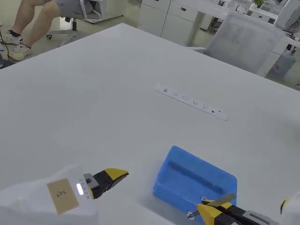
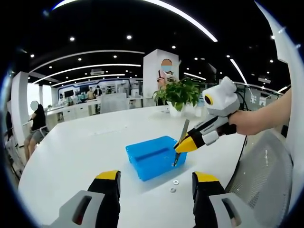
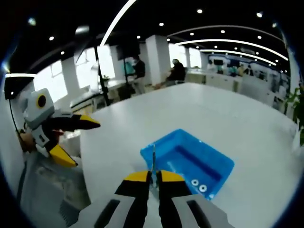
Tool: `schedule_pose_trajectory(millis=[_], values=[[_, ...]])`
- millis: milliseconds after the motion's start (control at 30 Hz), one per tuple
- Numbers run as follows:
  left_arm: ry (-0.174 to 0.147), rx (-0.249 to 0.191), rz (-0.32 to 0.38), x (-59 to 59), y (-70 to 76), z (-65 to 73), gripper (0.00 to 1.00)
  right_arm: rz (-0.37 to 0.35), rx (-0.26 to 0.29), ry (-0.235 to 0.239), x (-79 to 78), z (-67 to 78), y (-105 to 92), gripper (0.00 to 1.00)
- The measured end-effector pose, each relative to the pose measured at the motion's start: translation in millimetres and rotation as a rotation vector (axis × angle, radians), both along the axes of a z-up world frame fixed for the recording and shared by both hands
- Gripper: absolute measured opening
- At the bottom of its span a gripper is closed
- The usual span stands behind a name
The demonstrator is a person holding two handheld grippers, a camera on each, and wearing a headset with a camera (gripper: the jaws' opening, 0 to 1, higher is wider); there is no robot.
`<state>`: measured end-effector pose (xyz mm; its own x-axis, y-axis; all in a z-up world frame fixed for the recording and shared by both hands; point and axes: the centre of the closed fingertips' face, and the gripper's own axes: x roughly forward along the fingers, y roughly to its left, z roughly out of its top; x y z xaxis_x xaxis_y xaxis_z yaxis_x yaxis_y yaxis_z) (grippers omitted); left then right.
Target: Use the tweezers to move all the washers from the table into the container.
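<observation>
A blue container (image 1: 194, 180) sits on the white table (image 1: 93, 93) near its front edge. My right gripper (image 1: 213, 212) is shut on silver tweezers (image 1: 219, 200), whose tips hang over the container's near corner. In the right gripper view the tweezers (image 3: 153, 161) point into the container (image 3: 190, 159), where two washers (image 3: 198, 185) lie. Two more washers (image 2: 174, 186) lie on the table just in front of the container (image 2: 154, 156). My left gripper (image 1: 117, 177) hovers left of the container, open and holding nothing (image 2: 156, 178).
A white power strip (image 1: 191, 102) lies across the middle of the table. A grey chair (image 1: 243, 40) stands beyond the far edge and a seated person (image 1: 28, 23) is at the far left. A potted plant (image 2: 178, 95) stands on the table.
</observation>
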<state>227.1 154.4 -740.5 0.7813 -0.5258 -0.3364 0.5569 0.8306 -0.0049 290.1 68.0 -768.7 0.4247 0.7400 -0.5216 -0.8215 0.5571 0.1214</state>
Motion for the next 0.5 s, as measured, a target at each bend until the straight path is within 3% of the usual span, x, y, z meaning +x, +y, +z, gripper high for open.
schedule_pose_trajectory(millis=[267, 500], values=[[0.001, -0.003, -0.005, -0.7, -1.1, 0.0, 0.61, -0.001, 0.018, -0.045, 13.7, 21.4, -2.2, 0.03], [0.004, -0.002, -0.004, -0.8, -1.0, -0.8, 0.61, -0.003, 0.020, -0.065, 24.1, 27.2, -2.8, 0.03]])
